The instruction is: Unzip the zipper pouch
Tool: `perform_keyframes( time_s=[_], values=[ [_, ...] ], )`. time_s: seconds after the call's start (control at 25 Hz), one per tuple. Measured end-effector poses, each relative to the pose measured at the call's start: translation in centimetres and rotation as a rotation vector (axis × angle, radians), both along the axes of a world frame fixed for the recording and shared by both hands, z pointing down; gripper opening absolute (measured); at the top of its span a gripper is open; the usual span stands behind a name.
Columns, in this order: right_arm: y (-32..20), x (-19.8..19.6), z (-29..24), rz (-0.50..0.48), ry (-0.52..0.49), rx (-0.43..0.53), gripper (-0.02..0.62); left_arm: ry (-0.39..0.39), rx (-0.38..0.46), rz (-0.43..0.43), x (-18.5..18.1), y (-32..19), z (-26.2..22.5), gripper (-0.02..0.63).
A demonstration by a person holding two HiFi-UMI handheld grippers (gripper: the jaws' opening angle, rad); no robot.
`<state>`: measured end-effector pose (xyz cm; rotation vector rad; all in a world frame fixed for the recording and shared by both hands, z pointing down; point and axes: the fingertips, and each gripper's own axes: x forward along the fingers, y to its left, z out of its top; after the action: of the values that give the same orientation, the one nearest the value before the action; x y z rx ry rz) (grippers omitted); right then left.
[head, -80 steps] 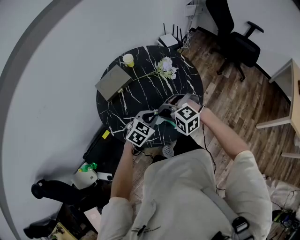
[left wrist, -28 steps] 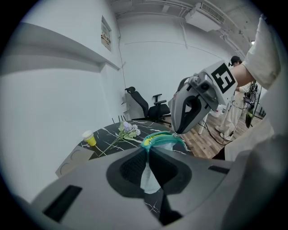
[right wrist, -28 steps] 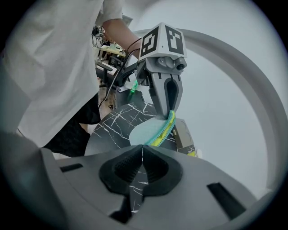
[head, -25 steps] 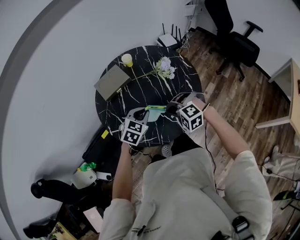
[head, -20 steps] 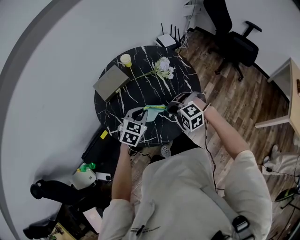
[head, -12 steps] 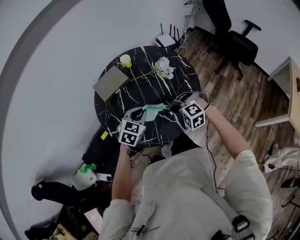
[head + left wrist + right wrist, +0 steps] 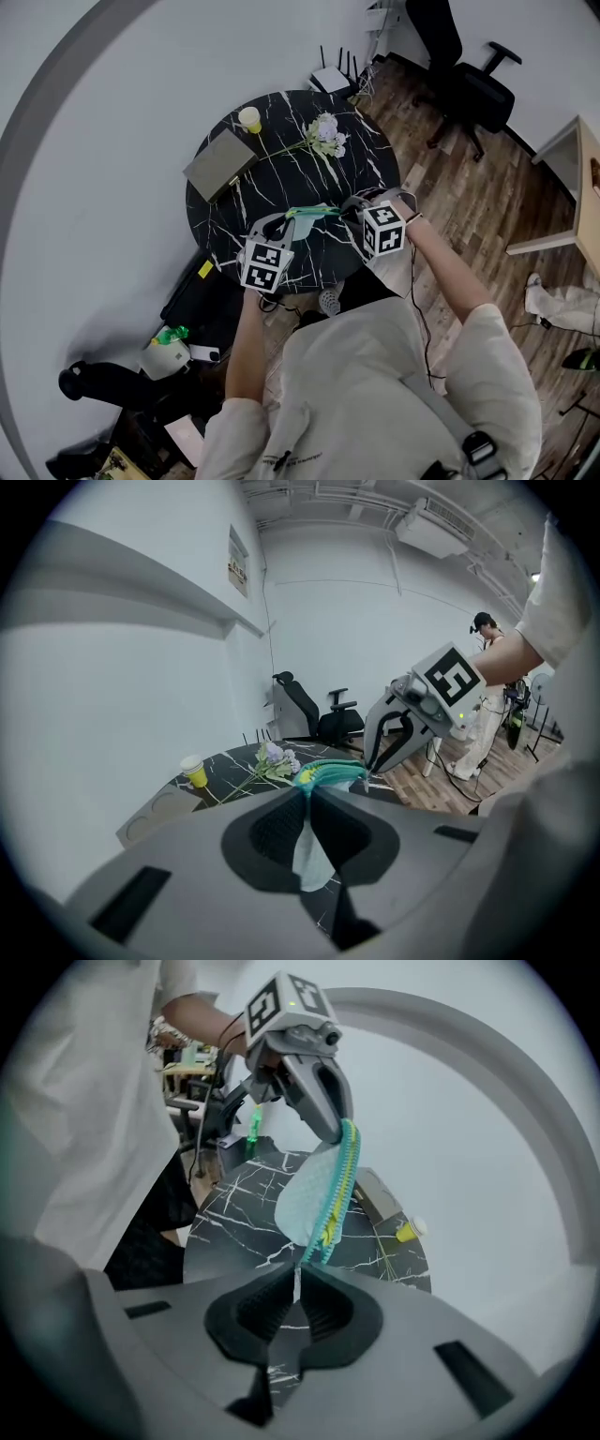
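A light mesh zipper pouch [image 7: 310,212] with a teal zipper hangs stretched between my two grippers, over the near edge of the round black marble table [image 7: 281,173]. My left gripper [image 7: 282,226] is shut on one end of the pouch [image 7: 309,853], with the cloth pinched between its jaws. My right gripper [image 7: 350,212] sits at the other end. A thin pull tab [image 7: 297,1282] stands in the narrow slit between its jaws, which are opening. In the right gripper view the pouch [image 7: 312,1200] slants up to the left gripper [image 7: 324,1110], its zipper teeth running along the edge.
On the table's far side lie a grey flat box [image 7: 221,165], a yellow cup [image 7: 248,118] and a sprig of pale flowers [image 7: 324,135]. A black office chair [image 7: 469,86] stands on the wood floor at the right. Bags and clutter lie on the floor at the lower left.
The two grippers have drawn apart since the earliest frame, stretching the pouch out between them. Over the last second they have only drifted slightly.
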<state>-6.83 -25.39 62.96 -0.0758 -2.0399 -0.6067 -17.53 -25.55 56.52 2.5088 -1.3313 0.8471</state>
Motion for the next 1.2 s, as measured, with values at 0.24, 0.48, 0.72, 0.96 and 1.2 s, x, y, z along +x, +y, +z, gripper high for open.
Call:
perform_keyframes(
  time_s=[0.24,0.48,0.72,0.96,1.2],
  values=[
    [-0.9,-1.0,-1.1,0.279,-0.236,-0.198,0.049,0.031,0.002,-0.048,-0.7,-0.2,0.3,0.040],
    [-1.5,-2.2,-4.7,0.456,-0.491,-0.343,0.060,0.053,-0.001,-0.112,-1.3,-0.4,0.3,0.040],
    [-0.8,-3.4,-5.2,0.548,-0.594,-0.426,0.066,0.086,-0.009,-0.165,-1.8,-0.3,0.9,0.040],
    [-0.1,-3.9,-5.5,0.636,-0.676,-0.480,0.081,0.140,-0.005,-0.213,-2.4,0.2,0.8,0.040],
    [0.3,-4.1,-5.6,0.721,-0.735,-0.478,0.083,0.178,0.011,-0.257,-3.1,0.3,0.2,0.041]
  ],
)
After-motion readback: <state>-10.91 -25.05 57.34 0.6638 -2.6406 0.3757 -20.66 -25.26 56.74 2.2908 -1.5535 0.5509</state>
